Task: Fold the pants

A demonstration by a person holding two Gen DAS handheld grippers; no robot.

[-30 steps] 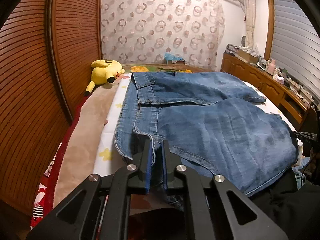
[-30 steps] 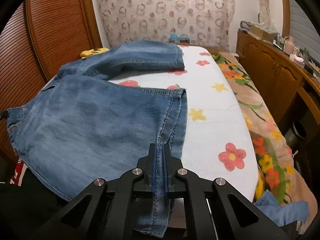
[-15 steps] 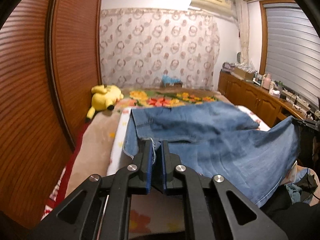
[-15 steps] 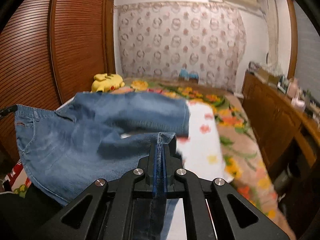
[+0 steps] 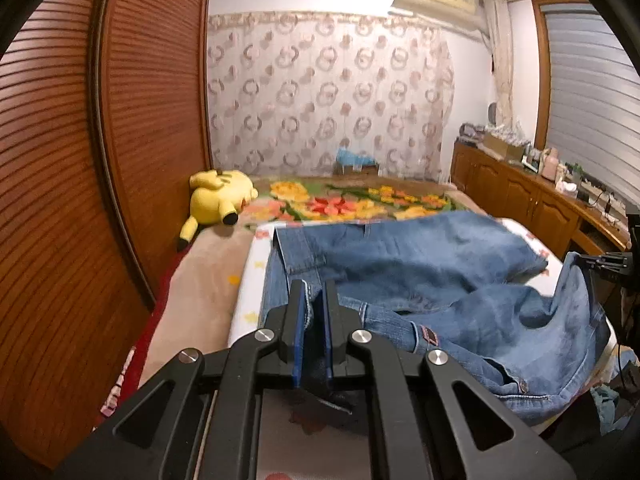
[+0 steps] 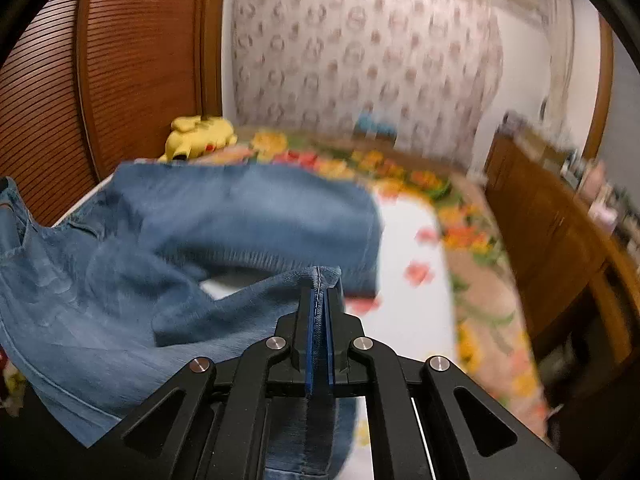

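Note:
Blue denim pants (image 5: pixel 440 276) lie across the flowered bed sheet, their near half lifted off the bed. My left gripper (image 5: pixel 311 292) is shut on the waistband edge at the pants' left side. In the right wrist view the pants (image 6: pixel 160 248) hang in a slack fold, and my right gripper (image 6: pixel 319 292) is shut on a stitched seam at the hem end of the near leg. The far leg rests flat on the sheet. At the far right of the left wrist view the right gripper's black frame (image 5: pixel 608 264) holds the raised denim.
A yellow plush toy (image 5: pixel 218 200) lies at the bed's far left by the slatted wooden wardrobe doors (image 5: pixel 80 160). A wooden cabinet (image 5: pixel 532 204) with clutter runs along the right wall. A flowered blanket (image 5: pixel 352 204) covers the bed's far end, before a patterned curtain.
Both grippers have risen and moved forward over the bed, lifting the near half of the pants off the sheet; the denim now hangs slack between them over the far leg.

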